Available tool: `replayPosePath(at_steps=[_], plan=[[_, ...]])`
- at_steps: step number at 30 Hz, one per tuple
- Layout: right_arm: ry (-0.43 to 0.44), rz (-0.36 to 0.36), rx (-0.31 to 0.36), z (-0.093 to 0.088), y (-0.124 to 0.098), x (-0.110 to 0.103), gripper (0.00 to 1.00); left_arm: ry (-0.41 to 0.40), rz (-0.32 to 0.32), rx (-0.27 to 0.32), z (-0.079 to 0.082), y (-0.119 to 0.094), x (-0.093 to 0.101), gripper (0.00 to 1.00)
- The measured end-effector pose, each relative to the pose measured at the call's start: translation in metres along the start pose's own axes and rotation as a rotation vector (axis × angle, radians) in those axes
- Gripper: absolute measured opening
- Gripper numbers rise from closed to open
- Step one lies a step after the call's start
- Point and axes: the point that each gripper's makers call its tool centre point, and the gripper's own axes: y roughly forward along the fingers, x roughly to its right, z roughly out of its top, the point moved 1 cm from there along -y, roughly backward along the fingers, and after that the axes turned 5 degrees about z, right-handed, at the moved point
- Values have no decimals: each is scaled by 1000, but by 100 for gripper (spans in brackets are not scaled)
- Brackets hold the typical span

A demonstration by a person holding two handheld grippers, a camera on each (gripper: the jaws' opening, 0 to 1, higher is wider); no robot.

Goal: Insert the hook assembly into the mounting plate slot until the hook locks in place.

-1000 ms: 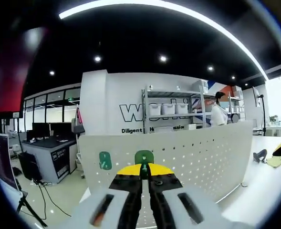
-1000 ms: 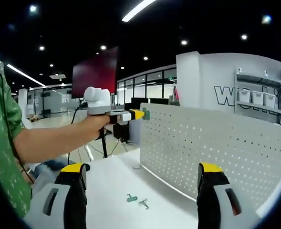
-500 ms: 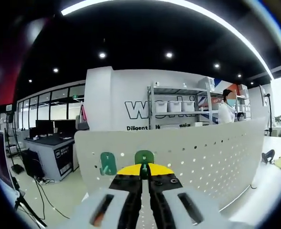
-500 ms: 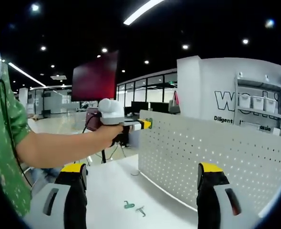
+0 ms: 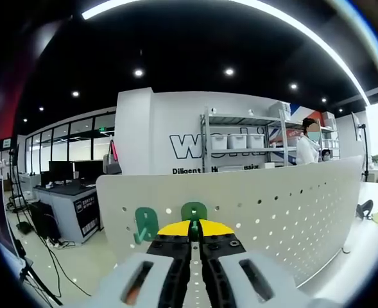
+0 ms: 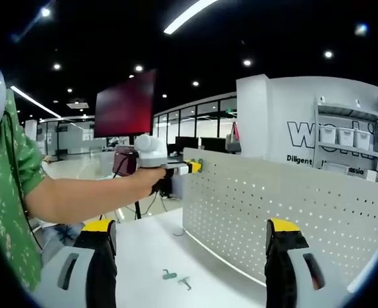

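Since a second ago we've closed in on the pegboard: it sits nearer in both views, and the green hook already hung on it now lies closer to our jaws.

Left gripper view: left gripper [image 5: 190, 236] is pinching a green hook [image 5: 193, 212] between pressed-together jaws, held right at the upper edge of the perforated mounting plate [image 5: 285, 205]. A second green hook [image 5: 145, 224] hangs just beside it.

Right gripper view: right gripper [image 6: 192, 240] is spread, holding nothing. Left gripper [image 6: 187, 168] meets the plate's top corner [image 6: 253, 192]. Two spare hooks [image 6: 176, 278] lie on the table [image 6: 144, 256].

We judge insertion is under way; next we need to seat the hook in a slot and press until it locks.
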Motion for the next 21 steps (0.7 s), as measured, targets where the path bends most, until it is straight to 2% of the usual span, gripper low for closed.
replayPosePath(at_steps=[21], plan=[[-2, -11, -25, -9, -10, 11, 99, 1, 4, -6, -4, 7, 1, 3]])
